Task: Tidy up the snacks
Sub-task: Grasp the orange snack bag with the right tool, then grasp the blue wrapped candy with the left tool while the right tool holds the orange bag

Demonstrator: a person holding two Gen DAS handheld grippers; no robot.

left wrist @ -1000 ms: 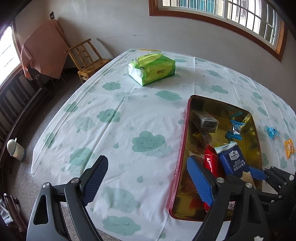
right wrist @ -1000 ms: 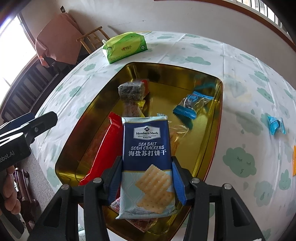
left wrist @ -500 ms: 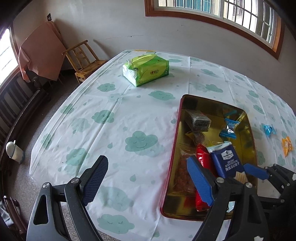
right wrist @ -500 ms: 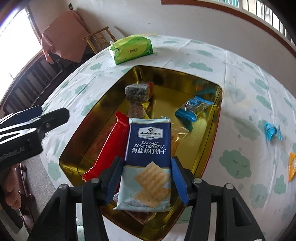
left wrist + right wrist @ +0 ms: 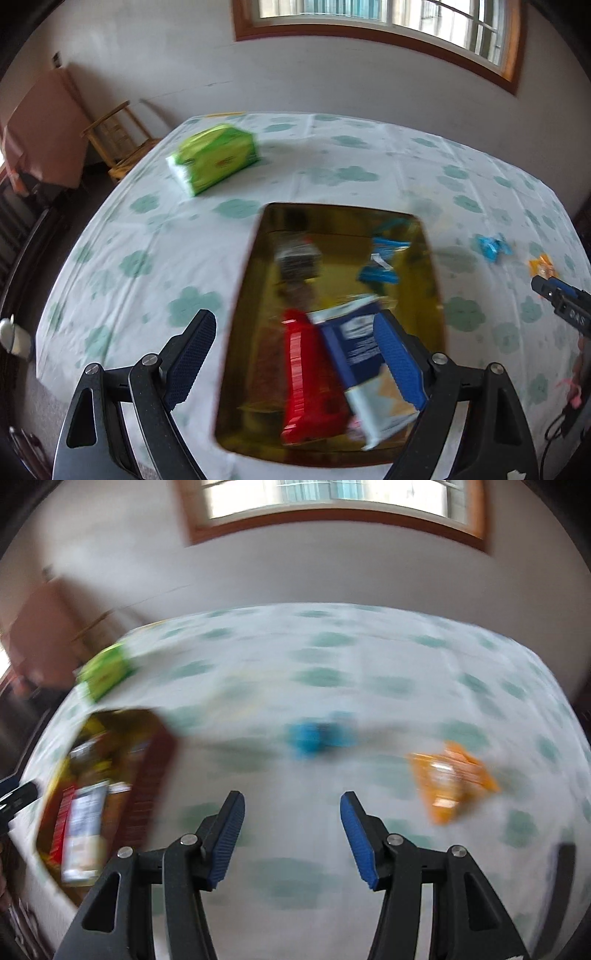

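Observation:
A gold tray lies on the cloud-print tablecloth and holds a blue cracker pack, a red packet, a dark bar and a blue candy. My left gripper hangs open above the tray's near end, nothing between its fingers. My right gripper is over bare cloth to the right of the tray, its jaws opening and empty. Beyond it lie a blue candy and an orange packet. The right gripper's tip shows at the left wrist view's right edge.
A green tissue pack sits at the table's far left. A wooden chair and a cloth-draped table stand beyond that corner. The wall with a window runs behind the table. The right wrist view is motion-blurred.
My right gripper let go of the cracker pack, which now lies in the tray, and swung right over the cloth toward the loose candies. The left gripper shifted right over the tray.

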